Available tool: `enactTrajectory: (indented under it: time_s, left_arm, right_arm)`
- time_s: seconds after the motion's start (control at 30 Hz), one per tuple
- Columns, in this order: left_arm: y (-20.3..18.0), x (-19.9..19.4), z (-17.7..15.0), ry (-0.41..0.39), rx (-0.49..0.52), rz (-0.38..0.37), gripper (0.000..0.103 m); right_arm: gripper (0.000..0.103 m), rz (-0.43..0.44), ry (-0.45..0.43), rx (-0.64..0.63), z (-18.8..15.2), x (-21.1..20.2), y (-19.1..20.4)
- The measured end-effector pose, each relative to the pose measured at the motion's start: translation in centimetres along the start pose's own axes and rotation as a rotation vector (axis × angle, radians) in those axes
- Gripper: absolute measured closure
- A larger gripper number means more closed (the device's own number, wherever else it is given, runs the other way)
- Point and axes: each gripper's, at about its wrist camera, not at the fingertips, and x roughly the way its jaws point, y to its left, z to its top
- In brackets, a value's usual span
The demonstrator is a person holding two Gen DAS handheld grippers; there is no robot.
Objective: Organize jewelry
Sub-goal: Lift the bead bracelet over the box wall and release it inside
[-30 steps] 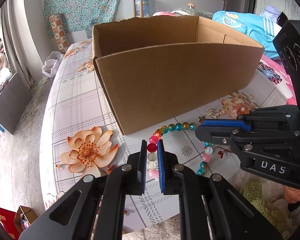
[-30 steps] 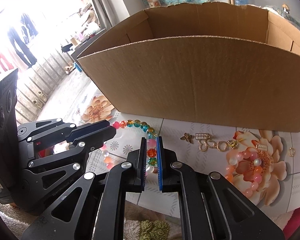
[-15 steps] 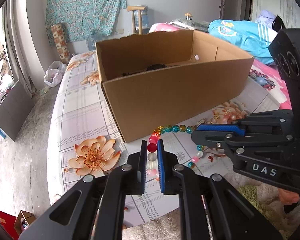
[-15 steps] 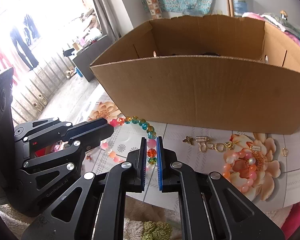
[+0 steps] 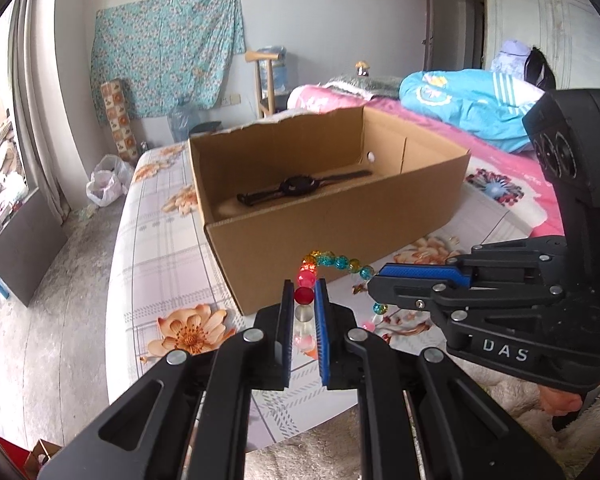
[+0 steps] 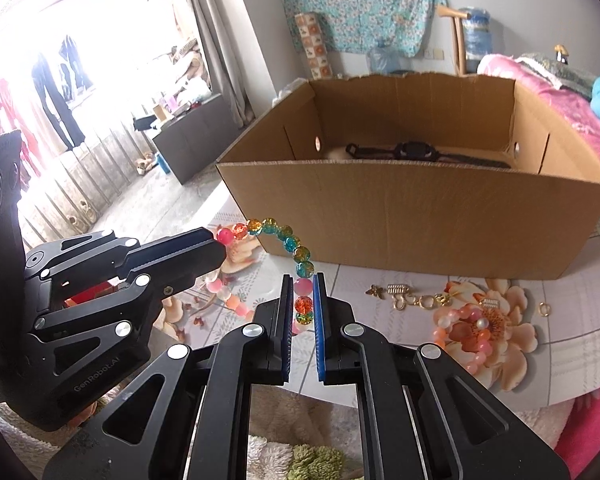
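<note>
Bracelet [image 6: 296, 254] clamped by left tongs [image 5: 304, 294] and right tongs [image 6: 303, 292], strung between for carrying over box [image 6: 412, 216] wall.

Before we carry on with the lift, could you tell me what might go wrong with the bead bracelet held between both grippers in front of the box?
1. The left gripper and right gripper each pinch the bead bracelet on round beads, so a bead could slip out.
2. Pulling the grippers apart could strain the string.
3. The hanging loop may snag the cardboard box wall on its way in beside the black watch.
</note>
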Motion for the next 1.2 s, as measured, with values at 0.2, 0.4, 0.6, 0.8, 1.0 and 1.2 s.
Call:
enactTrajectory:
  time_s: [0.2,0.4,0.6,0.8,1.0,1.2]
  left_arm:
    - [-0.1,-1.9,1.4,-0.056,0.002,-0.046,0.094]
    - [0.2,-4.0,4.0,-0.14,0.016,-0.072,0.094]
    - [0.9,-5.6,8.0,-0.244,0.03,-0.113,0.094]
    - [1.3,-4.7,13.0,-0.32,0.079,-0.124,0.094]
    - [2.1,0.6,15.4,-0.243,0.097,-0.096,0.093]
    - [4.6,6.8,14.1,-0.069,0.024,-0.08,0.094]
  right_arm:
    - [0.095,0.005,-0.055,0.0,0.3,-1.5,0.5]
    - [0.095,0.019,-0.139,-0.029,2.1,-4.1,0.8]
    - [0.095,0.061,-0.211,-0.059,5.7,-5.8,0.1]
    - [0.095,0.104,-0.218,-0.078,10.2,-4.9,-1.5]
    - [0.095,0.159,-0.116,-0.052,14.2,-0.6,-3.9]
    - [0.095,0.189,0.072,0.024,15.0,6.0,-6.0]
